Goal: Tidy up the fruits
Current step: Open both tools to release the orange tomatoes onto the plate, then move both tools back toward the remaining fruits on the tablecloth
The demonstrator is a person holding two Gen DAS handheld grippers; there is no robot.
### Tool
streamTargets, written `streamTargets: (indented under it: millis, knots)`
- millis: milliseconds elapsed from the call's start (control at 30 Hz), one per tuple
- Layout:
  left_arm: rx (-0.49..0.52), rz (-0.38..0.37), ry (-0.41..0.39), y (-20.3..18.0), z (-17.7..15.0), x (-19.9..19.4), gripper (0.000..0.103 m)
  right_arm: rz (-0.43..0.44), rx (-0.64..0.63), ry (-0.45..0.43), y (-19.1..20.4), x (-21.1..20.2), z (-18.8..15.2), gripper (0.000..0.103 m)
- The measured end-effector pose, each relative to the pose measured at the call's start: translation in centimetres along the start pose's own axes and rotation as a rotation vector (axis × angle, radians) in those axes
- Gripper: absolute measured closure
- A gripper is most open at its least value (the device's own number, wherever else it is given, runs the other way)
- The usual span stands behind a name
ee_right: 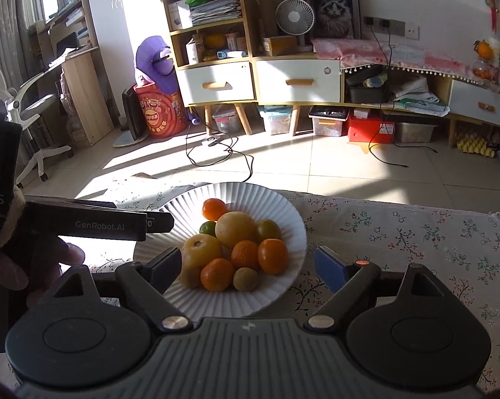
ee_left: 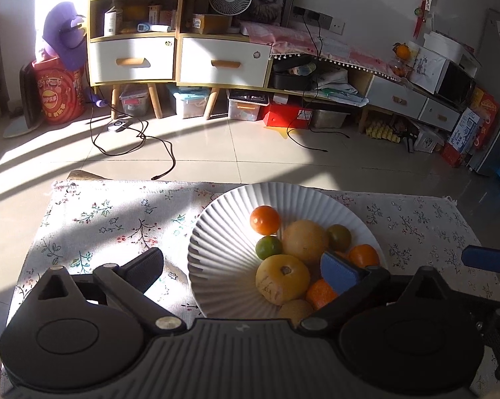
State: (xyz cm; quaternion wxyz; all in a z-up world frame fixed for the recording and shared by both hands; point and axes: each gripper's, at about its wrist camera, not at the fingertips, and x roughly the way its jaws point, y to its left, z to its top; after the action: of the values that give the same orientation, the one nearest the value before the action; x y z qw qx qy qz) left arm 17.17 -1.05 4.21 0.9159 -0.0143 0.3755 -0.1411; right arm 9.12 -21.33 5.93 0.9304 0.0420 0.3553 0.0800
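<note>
A white ribbed plate stands on the floral tablecloth and holds several fruits. Among them are an orange, a green citrus, a large yellow fruit and a round pale one. My left gripper is open; its left finger is off the plate and its blue-padded right finger is among the fruits, gripping nothing. My right gripper is open too, its fingers standing either side of the plate's near half. Nothing is pressed between its pads.
The left gripper's black body and a person's hand fill the left of the right wrist view. The table's far edge drops to a tiled floor with black cables. Cabinets line the wall.
</note>
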Motion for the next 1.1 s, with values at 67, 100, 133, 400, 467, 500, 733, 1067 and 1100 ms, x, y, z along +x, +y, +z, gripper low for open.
streamTargets:
  millis: [67, 100, 133, 400, 467, 500, 733, 1067, 1100]
  knots:
    - [0.007, -0.004, 0.003, 0.0, -0.4, -0.6, 0.010, -0.007, -0.013, -0.001, 0.3, -0.4, -0.3, 0.014]
    - [0.014, 0.000, 0.004, 0.0, -0.6, -0.9, 0.010, -0.010, -0.019, 0.000, 0.5, -0.5, -0.5, 0.013]
    - [0.020, 0.002, 0.004, 0.0, -0.8, -1.2, 0.010, -0.014, -0.025, 0.002, 0.7, -0.7, -0.7, 0.012]
    - [0.083, 0.011, 0.004, -0.2, -2.8, -3.5, 0.010, -0.034, -0.043, 0.002, 1.9, -1.9, -2.0, 0.010]
    - [0.087, 0.001, 0.003, -0.2, -3.5, -4.1, 0.010, -0.037, -0.047, -0.003, 2.0, -2.2, -2.3, 0.009]
    - [0.085, -0.002, 0.003, -0.2, -3.9, -4.4, 0.010, -0.038, -0.049, -0.004, 2.1, -2.4, -2.4, 0.009]
    - [0.102, -0.001, 0.023, -0.5, -5.7, -5.5, 0.010, -0.045, -0.073, -0.014, 2.9, -3.2, -3.4, 0.006]
    - [0.082, 0.000, 0.056, -0.1, -9.1, -6.3, 0.010, -0.045, -0.099, -0.038, 3.6, -4.0, -5.3, 0.004]
    - [0.079, -0.001, 0.055, -0.1, -9.3, -6.5, 0.010, -0.043, -0.105, -0.042, 3.6, -4.1, -5.5, 0.003]
